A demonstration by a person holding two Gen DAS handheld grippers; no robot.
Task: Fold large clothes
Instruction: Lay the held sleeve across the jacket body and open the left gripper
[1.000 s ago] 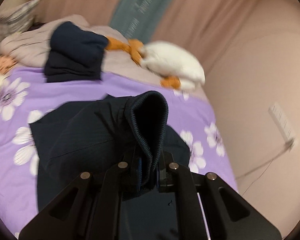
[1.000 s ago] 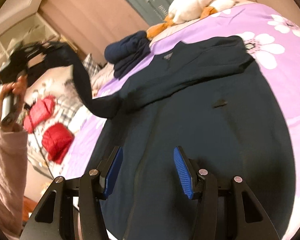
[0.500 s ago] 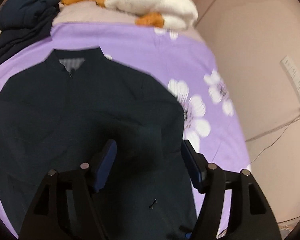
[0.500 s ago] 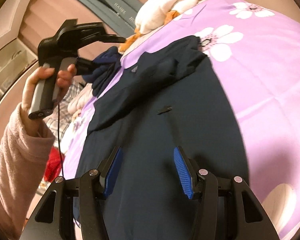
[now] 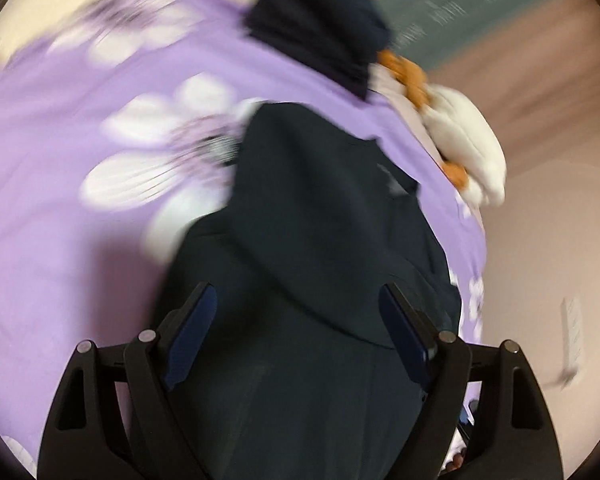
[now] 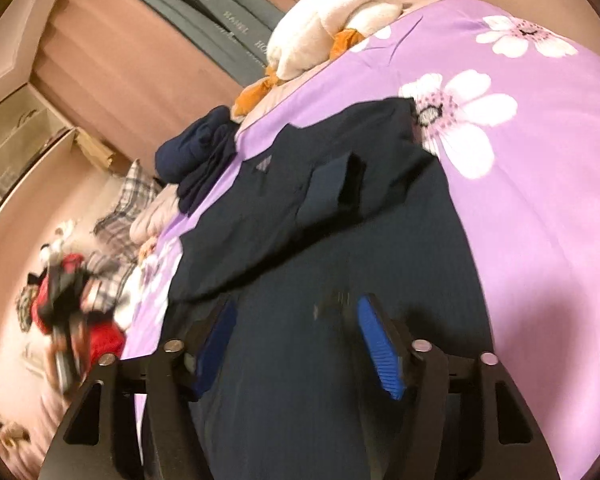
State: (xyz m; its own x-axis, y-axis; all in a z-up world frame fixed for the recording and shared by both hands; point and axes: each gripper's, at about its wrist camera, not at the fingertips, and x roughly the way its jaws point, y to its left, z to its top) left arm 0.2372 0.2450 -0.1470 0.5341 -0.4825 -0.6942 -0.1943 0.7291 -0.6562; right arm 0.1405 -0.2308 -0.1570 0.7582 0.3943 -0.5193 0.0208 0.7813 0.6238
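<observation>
A dark navy jacket (image 5: 320, 240) lies flat on the purple flowered bedspread (image 5: 60, 200), collar toward the far end. In the right wrist view a sleeve with its cuff (image 6: 340, 188) lies folded across the jacket (image 6: 340, 280) at chest height. My left gripper (image 5: 298, 332) hovers over the jacket's lower half. Its jaws are opening and the pads press on nothing; the view is blurred by motion. My right gripper (image 6: 296, 320) hangs above the jacket's body near the zip, its blue pads (image 6: 380, 352) spreading wider with only flat cloth beneath.
A folded pile of navy clothes (image 6: 192, 152) and a white plush toy with orange parts (image 6: 332, 20) sit at the head of the bed. Plaid pillows (image 6: 124, 200) and red items (image 6: 104, 340) lie at the left. A blurred dark shape (image 6: 60, 296) moves there.
My left gripper let go of the sleeve cuff, which now lies across the jacket's chest, then opened wide and swung down. My right gripper shifted along the jacket and widened.
</observation>
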